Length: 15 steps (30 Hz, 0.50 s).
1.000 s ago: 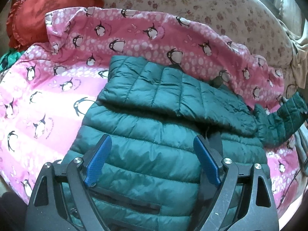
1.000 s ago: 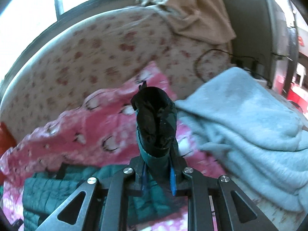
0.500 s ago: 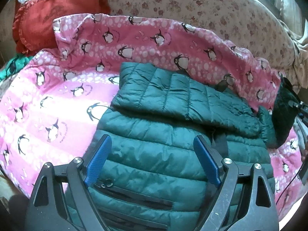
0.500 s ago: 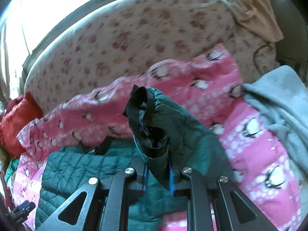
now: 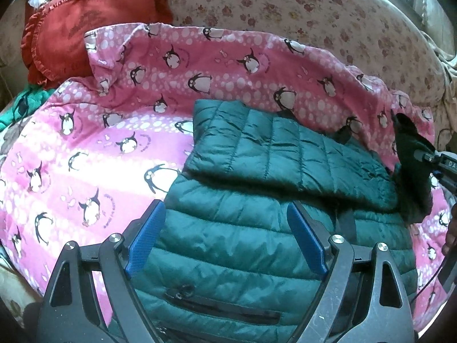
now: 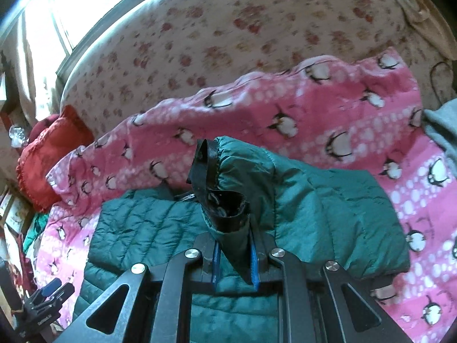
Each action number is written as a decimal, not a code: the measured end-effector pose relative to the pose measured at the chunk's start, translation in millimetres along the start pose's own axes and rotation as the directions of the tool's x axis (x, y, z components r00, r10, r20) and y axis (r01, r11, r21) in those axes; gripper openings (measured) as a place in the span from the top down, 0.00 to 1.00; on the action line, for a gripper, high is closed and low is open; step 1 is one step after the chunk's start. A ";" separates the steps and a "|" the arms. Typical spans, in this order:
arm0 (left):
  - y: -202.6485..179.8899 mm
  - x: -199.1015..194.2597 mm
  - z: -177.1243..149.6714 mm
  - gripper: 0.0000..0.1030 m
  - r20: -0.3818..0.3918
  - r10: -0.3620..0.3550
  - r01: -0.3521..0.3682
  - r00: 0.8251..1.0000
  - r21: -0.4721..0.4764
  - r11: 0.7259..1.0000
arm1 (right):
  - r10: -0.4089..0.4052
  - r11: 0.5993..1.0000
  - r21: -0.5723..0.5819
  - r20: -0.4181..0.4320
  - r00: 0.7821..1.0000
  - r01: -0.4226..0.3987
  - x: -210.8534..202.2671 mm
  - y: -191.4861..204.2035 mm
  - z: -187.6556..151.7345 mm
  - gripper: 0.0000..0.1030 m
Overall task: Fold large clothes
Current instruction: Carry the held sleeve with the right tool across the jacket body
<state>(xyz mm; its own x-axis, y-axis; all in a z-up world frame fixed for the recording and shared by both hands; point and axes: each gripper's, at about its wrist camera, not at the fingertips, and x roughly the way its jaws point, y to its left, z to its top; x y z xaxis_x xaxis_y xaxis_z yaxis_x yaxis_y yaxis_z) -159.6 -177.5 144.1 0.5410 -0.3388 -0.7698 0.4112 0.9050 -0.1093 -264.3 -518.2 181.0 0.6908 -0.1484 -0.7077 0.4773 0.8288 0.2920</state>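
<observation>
Teal quilted fabric between the pads of the right claw (image 6: 234,260), clenched on the black-edged cuff (image 6: 220,197) of one sleeve (image 6: 314,214) and holding it up above the jacket (image 5: 228,280). Looks to be mid-carry, with that sleeve arched off the jacket's right shoulder and not yet laid down. Left claw (image 5: 225,211) released, jaws wide, nothing between them, hanging just over the lower front of the jacket near the zipped pocket (image 5: 222,308). Jacket itself spread flat, front up, in the middle of a pink penguin blanket (image 5: 85,157). Across the jacket's chest, the other sleeve (image 5: 280,154) already folded over and lying flat, so one of the two sleeve folds judged done. Remaining, as far as can be told: lowering the held sleeve across the chest on top of or beside the first, letting go of the cuff, then doubling the body hem to collar and smoothing it. Roughly a third to halfway through, at a guess. Puffy filling likely to spring back, so a press from the free left claw probably useful. Beyond the jacket's collar end, a floral backrest (image 5: 285,14); off its left shoulder, a red frilled cushion (image 5: 85,34); off its right side, a grey blanket (image 6: 440,131).
</observation>
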 end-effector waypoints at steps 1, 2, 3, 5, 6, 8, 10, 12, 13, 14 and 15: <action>1.0 0.6 1.8 0.16 0.001 0.000 0.000 1.000 0.000 1.000 | 0.009 1.000 0.007 -0.005 1.000 -0.009 2.6 2.4 0.2 0.85; 1.9 1.2 3.2 0.16 0.003 0.001 -0.001 1.000 0.000 1.000 | 0.026 0.999 0.022 -0.013 1.000 -0.026 6.5 5.0 -1.4 0.85; 3.2 2.0 4.8 0.16 0.004 0.002 -0.002 1.000 -0.001 1.000 | 0.036 0.999 0.030 -0.017 0.999 -0.036 8.2 6.9 -2.0 0.85; 7.2 3.8 8.9 0.16 0.005 0.003 -0.003 1.000 -0.008 1.000 | 0.061 0.997 0.043 -0.033 0.998 -0.060 15.4 14.1 -4.6 0.85; 9.4 4.3 10.3 0.16 0.006 0.002 -0.001 1.000 -0.013 1.000 | 0.066 0.997 0.043 -0.038 0.997 -0.065 17.6 17.7 -5.5 0.85; 14.2 5.2 13.5 0.16 0.009 -0.002 0.002 1.000 -0.026 1.000 | 0.076 0.997 0.036 -0.052 0.996 -0.075 24.1 27.2 -7.4 0.85; 17.3 6.2 16.2 0.16 0.010 -0.003 0.004 1.000 -0.031 1.000 | 0.087 0.996 0.028 -0.062 0.994 -0.085 30.3 37.9 -8.6 0.85; 18.3 6.7 18.4 0.16 0.013 -0.002 0.002 1.000 -0.027 1.000 | 0.097 0.995 0.021 -0.068 0.993 -0.095 34.7 45.9 -9.4 0.85; 18.5 6.6 19.8 0.16 0.016 0.001 0.000 1.000 -0.022 1.000 | 0.102 0.995 0.017 -0.072 0.992 -0.101 37.6 51.1 -9.6 0.85; 18.6 6.6 20.5 0.16 0.018 0.002 -0.002 1.000 -0.018 1.000 | 0.108 0.994 0.012 -0.077 0.991 -0.107 40.9 57.1 -10.0 0.85; 19.0 7.0 21.6 0.16 0.020 0.005 -0.005 1.000 -0.014 1.000 | 0.112 0.994 0.008 -0.081 0.990 -0.112 43.5 61.7 -10.1 0.85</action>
<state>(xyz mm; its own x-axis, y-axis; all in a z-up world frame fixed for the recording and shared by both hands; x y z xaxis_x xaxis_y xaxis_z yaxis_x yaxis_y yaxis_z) -132.2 -168.2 150.2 0.5578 -0.3393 -0.7574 0.3986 0.9100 -0.1142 -210.3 -468.0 161.8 0.6936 -0.0106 -0.7203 0.4014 0.8360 0.3742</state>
